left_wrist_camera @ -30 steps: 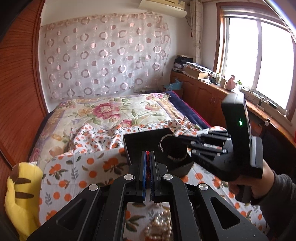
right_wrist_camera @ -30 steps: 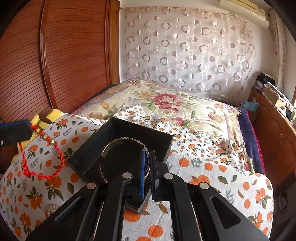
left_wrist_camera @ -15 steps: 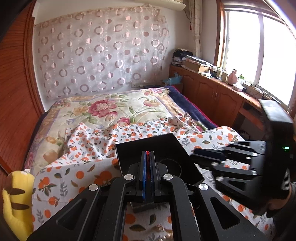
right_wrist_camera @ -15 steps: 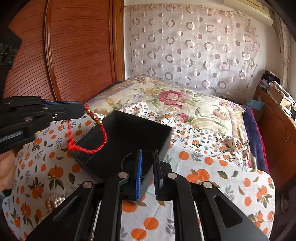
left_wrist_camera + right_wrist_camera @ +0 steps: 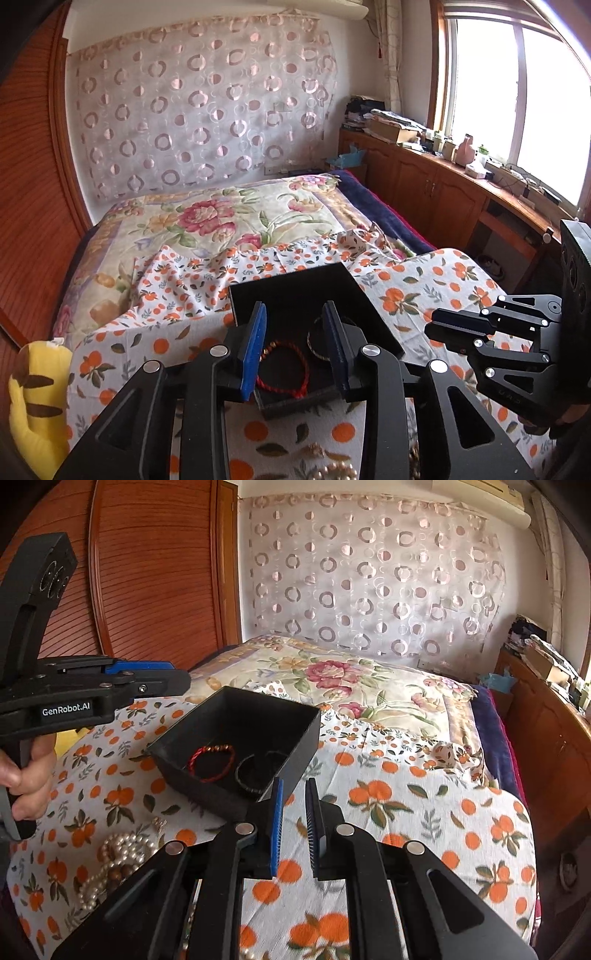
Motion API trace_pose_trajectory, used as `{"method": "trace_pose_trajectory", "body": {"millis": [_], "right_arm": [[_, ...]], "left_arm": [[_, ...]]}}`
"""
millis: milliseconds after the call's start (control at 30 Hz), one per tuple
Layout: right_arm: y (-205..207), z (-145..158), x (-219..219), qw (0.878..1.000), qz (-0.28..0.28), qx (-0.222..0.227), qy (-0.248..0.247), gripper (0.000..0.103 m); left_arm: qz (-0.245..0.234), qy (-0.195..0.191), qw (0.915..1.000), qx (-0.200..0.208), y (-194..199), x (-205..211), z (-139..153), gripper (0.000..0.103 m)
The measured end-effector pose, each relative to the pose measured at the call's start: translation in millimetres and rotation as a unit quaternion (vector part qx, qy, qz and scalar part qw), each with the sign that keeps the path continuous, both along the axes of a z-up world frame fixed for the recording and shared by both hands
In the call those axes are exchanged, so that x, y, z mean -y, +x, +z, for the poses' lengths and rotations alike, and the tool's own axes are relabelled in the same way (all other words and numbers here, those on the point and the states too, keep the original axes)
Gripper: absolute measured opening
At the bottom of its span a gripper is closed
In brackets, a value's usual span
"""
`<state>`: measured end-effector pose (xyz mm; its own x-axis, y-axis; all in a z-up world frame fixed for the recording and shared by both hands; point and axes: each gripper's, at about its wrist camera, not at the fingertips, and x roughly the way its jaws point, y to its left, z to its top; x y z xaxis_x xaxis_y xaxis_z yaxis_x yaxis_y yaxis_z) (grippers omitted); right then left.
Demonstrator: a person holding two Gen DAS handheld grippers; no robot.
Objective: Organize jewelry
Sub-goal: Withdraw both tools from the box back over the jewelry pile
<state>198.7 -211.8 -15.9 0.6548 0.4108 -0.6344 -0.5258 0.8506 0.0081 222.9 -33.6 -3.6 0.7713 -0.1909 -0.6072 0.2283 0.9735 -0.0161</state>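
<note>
left gripper (image 5: 295, 347) jaws opening over the black box (image 5: 236, 716), nothing between them; red cord bracelet (image 5: 210, 762) lies inside beside dark bangle (image 5: 258, 773). right gripper (image 5: 295, 827) narrow, empty. next likely: pearl necklace (image 5: 110, 864) near the box.

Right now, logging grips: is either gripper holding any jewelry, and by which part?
Nothing is held. The left gripper is opening above the red bracelet, which lies in the black box; the right gripper is empty.

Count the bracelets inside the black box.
2. The red bracelet lies on the left of the box floor; the dark bangle lies beside it on the right. Nothing else shows inside.
</note>
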Motion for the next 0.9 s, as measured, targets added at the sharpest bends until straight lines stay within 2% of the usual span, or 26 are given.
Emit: {"method": "trace_pose_trajectory", "body": {"millis": [333, 467, 900], "right_arm": [[-40.6, 5.0, 7.7, 1.0, -0.005, 0.007, 0.009, 0.014], [-55.7, 4.3, 10.3, 1.0, -0.006, 0.008, 0.012, 0.022], [-102.4, -6.8, 20.6, 1.0, -0.009, -0.007, 0.023, 0.022]], "left_arm": [[-0.01, 0.006, 0.9999, 0.008, -57.1, -3.5, -0.4, 0.03], [-0.013, 0.008, 0.9998, 0.008, -76.2, -3.3, -2.8, 0.031], [-0.008, 0.001, 0.9998, -0.016, -130.9, -7.5, -28.7, 0.031]]}}
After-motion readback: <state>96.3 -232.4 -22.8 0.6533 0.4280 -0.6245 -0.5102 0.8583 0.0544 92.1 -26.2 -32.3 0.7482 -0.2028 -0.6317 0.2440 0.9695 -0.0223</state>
